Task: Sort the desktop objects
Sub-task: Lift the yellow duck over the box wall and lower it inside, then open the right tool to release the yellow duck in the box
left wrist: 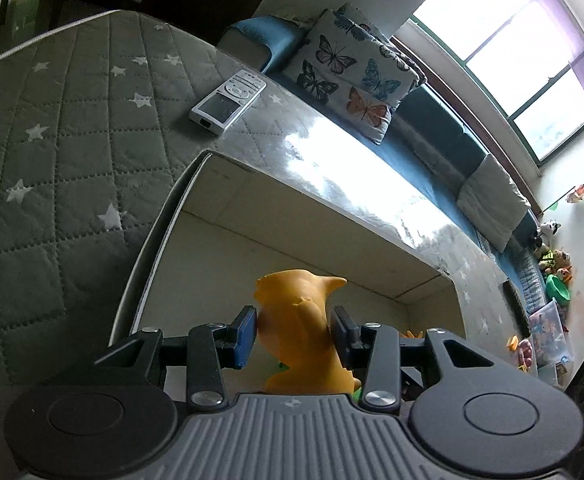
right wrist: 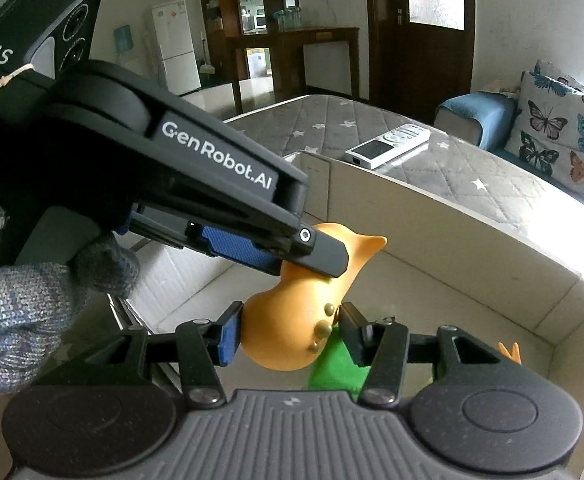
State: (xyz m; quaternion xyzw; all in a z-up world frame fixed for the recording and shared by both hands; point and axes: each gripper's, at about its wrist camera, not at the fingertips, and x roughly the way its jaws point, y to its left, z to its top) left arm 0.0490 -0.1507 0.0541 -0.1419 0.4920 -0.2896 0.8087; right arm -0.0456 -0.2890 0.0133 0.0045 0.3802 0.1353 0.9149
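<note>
While both claws meet on one yellow toy, the scene in the right wrist view reads like this from the left edge: a gloved hand grips the handle of the left gripper, which reaches in from the upper left, and its black finger with a blue pad lies on the toy's upper part, near the pointed tail. In the left wrist view that same left gripper pinches the toy between its blue pads, the toy standing upright between them with its tail fins up. Toward the middle of the right wrist view, the right gripper has its fingers to either side of the toy's rounded lower body, the blue pad on the left touching it; whether the right finger presses it I cannot tell. The toy hangs over the open cardboard box, above a green object that lies in the box's near part. A small orange piece shows to the right of it. Beyond the box's far wall a white remote control lies on the grey star-patterned quilted surface. At the far right a butterfly-print cushion leans on a blue sofa.
</note>
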